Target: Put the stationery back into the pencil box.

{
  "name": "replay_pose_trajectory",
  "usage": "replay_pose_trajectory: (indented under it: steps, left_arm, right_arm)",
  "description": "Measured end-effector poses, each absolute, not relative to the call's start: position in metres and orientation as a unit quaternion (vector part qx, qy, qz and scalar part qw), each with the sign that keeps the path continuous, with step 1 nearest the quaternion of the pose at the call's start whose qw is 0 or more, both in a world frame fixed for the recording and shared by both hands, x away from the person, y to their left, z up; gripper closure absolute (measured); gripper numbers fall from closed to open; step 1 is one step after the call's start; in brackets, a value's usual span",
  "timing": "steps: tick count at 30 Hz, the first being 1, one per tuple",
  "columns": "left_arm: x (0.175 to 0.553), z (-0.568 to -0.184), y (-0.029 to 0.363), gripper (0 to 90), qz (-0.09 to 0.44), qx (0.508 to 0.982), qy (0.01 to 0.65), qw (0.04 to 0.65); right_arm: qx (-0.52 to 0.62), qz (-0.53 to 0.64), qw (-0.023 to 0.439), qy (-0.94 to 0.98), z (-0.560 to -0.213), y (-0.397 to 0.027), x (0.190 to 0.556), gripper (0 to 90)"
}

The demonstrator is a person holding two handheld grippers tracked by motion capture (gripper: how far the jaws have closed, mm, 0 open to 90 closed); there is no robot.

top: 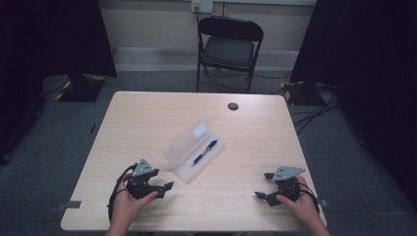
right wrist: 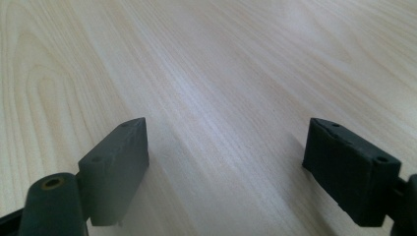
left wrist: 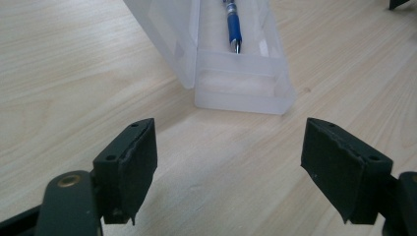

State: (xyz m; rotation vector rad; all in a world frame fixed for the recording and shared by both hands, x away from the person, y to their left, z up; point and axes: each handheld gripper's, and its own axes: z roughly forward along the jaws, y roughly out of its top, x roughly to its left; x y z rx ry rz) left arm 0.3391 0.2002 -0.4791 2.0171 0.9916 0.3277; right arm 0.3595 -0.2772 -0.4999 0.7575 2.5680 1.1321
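A clear plastic pencil case [top: 194, 151] lies open in the middle of the light wooden table [top: 147, 113], lid tilted up to its left. A blue pen [top: 204, 152] rests inside it. In the left gripper view the case [left wrist: 241, 81] is just ahead of the jaws, with the blue pen [left wrist: 232, 27] lying in it. My left gripper [top: 167, 188] is open near the front left, a short way from the case, with nothing between its jaws. My right gripper [top: 263, 185] is open at the front right over bare wood [right wrist: 221, 98].
A small dark round cap [top: 233, 106] sits in the table near its far edge. A black folding chair [top: 228, 46] stands beyond the table. Cables [top: 314, 105] trail on the floor at the right. Black curtains hang on both sides.
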Motion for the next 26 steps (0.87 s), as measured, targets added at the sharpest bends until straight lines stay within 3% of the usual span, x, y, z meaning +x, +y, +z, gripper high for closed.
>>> replay_pose_trajectory:
  steps: [13,26]
  left_arm:
    - [0.338,-0.500,0.206,17.9,0.167,0.824,0.386,0.379]
    - [0.337,-0.501,0.206,14.9,0.171,0.830,0.387,0.364]
  right_arm:
    - [0.260,0.387,0.117,0.877,-0.500,-0.277,0.359,16.1]
    - [0.260,0.387,0.117,0.877,-0.500,-0.277,0.359,16.1]
